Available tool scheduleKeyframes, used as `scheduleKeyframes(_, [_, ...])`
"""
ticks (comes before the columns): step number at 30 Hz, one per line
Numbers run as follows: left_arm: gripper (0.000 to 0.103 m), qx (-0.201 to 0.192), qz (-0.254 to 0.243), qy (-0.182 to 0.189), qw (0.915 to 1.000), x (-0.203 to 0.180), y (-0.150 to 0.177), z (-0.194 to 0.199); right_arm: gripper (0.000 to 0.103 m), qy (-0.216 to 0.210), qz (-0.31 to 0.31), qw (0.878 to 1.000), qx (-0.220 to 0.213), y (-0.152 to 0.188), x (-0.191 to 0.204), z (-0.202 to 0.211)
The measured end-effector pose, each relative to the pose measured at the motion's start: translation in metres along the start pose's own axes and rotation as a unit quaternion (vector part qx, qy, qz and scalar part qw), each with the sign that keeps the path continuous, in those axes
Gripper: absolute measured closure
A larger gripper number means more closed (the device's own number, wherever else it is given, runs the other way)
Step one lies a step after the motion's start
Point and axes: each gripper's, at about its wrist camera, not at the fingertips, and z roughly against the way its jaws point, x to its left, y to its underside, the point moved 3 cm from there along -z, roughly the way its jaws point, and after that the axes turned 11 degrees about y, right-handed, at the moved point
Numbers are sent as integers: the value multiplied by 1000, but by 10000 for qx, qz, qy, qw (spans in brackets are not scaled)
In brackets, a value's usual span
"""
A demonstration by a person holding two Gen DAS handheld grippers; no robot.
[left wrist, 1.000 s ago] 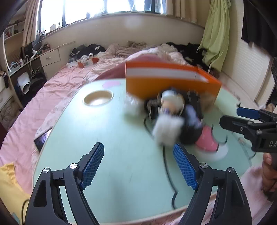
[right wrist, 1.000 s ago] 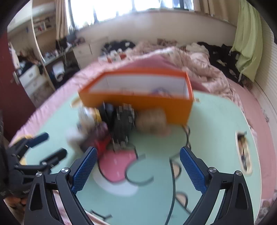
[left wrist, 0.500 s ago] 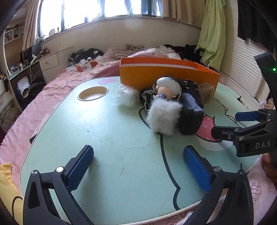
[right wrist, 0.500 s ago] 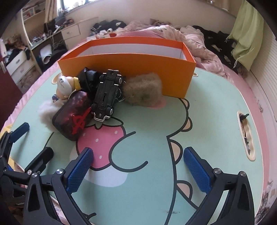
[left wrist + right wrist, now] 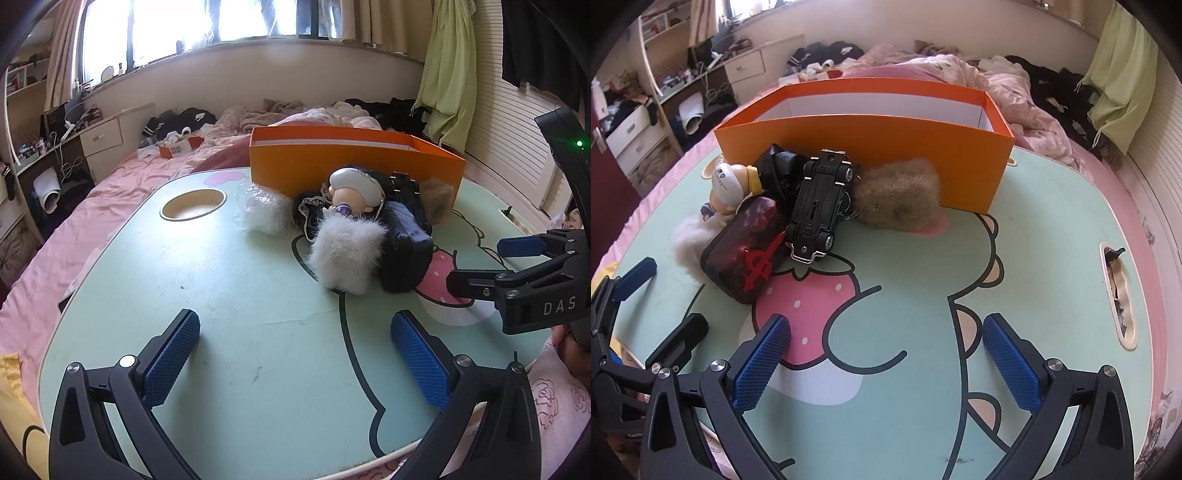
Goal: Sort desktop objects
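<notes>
Left gripper [image 5: 295, 354] is hanging over the near edge of the table [image 5: 221, 295] with its jaws spread wide, nothing between the blue pads [image 5: 170, 354]. Right gripper [image 5: 886, 354] is doing the same thing from the other side, jaws wide apart and holding nothing, hovering over the strawberry print [image 5: 809, 306] on the tabletop. You can see each gripper poking into the other's view too.

All the stuff is sitting in one clump pushed up against the front wall of the orange box [image 5: 886, 147], which is standing open at the far side of the table. From the right wrist view: a black toy car [image 5: 820, 206] is lying upside down, wheels up, leaning on a dark case [image 5: 746, 251] with a red symbol on it. A brown fur ball [image 5: 897, 195] is touching the box wall just right of the car. A little doll [image 5: 727, 188] with a white cap is lying behind the case, next to some black crumpled thing [image 5: 775, 162]. A white fluffy puff [image 5: 347, 254] is sitting at the front of the pile in the left view, touching the case. A clear plastic bag [image 5: 258, 210] is lying just left of the clump, near the round cup hole [image 5: 192, 203] in the table.

Can't tell what's inside the box from either view, only its white inner walls are showing.
</notes>
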Motion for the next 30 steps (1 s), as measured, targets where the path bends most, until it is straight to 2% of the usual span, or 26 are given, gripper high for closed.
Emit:
scheduleKeyframes(13, [0, -3, 0, -8, 10000, -1, 0, 0, 0, -125, 150, 9998, 12, -7, -1, -8])
scheduleKeyframes(30, [0, -21, -20, 3, 10000, -4, -2, -3, 0, 14, -86, 9999, -107, -3, 1, -6])
